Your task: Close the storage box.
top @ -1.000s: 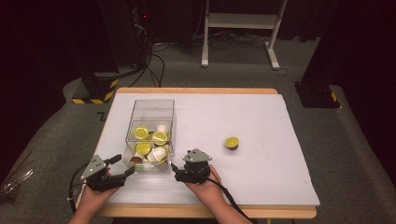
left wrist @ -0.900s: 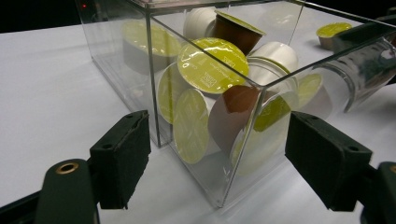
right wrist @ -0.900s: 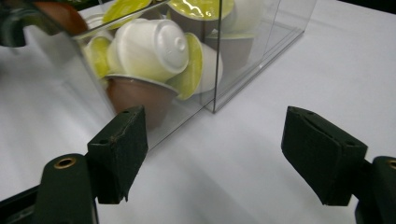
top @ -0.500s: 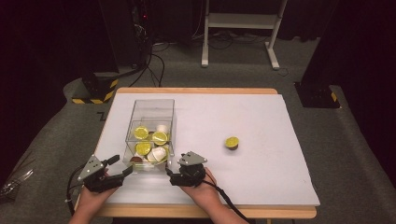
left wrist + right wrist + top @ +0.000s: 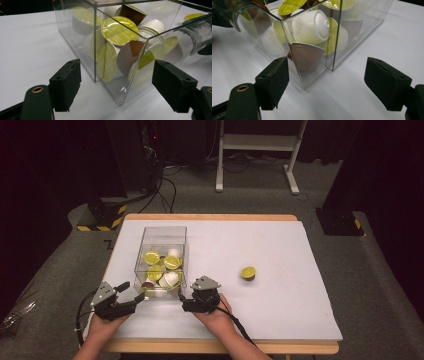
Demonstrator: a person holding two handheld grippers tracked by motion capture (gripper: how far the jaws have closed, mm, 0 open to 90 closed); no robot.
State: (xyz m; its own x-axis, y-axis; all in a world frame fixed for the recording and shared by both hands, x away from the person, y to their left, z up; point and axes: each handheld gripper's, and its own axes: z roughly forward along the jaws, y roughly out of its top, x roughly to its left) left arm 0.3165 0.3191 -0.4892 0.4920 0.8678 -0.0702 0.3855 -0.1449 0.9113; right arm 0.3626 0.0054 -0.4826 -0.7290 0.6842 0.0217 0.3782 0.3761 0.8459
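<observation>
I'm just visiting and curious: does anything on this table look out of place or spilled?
One capsule with a green lid sits alone on the white table, well right of the clear box that holds the other capsules. Nothing looks spilled or damaged.

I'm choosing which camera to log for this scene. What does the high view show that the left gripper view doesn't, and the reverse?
High view: the whole table, both hands with the left gripper and right gripper at the near corners of the clear box, and a lone yellow-lidded capsule lying apart to the right.

Left gripper view: a near corner of the box between its open jaws, untouched, and print on one yellow lid.

Both: the clear box holding yellow-lidded, white and brown capsules on the white surface.
</observation>
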